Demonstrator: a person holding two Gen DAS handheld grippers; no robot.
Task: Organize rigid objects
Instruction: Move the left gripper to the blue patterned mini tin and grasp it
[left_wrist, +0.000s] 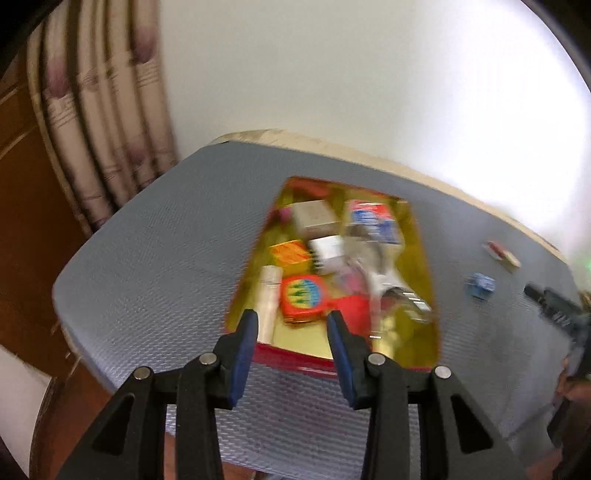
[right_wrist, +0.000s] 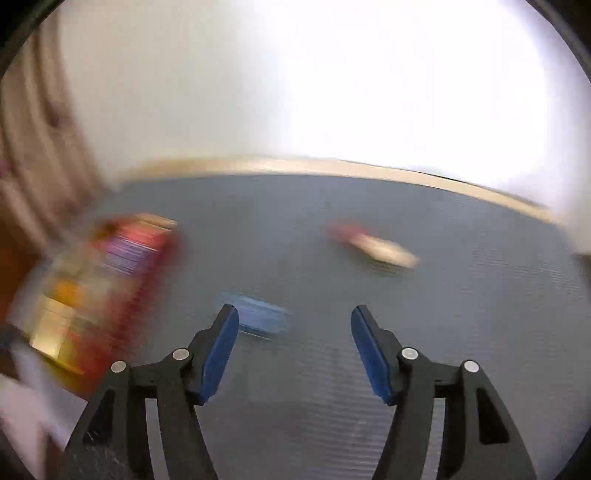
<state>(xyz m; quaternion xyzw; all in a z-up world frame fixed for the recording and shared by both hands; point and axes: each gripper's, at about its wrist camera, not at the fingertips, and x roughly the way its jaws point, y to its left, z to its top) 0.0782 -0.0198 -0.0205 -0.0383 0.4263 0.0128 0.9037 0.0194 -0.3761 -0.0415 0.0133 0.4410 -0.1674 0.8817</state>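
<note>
My left gripper (left_wrist: 291, 317) hangs over the near edge of the red box (left_wrist: 295, 360), jaws spread w/ nothing between them. Just ahead of its tips, inside the box on the gold lining: a white tube (left_wrist: 269, 299) by the left finger, an orange packet w/ blue oval (left_wrist: 304, 293) straight ahead, a red-blue-white carton (left_wrist: 373, 219) and a grey-white carton (left_wrist: 314, 216) farther in, plus other bits too blurred to name. Off to the right of it, on the grey mat (left_wrist: 147, 258), sit a small blue block (left_wrist: 479, 285) and a red-and-cream piece (left_wrist: 503, 254), both outside the box.

My right gripper (right_wrist: 294, 314) is spread wide, empty, over the same mat. Blue block (right_wrist: 258, 317) lies just ahead, beside its left finger; I can't tell if they touch, heavy blur. Red-and-cream piece (right_wrist: 373, 245) is farther ahead, slightly right. Box (right_wrist: 110, 288) is well to the left.
</note>
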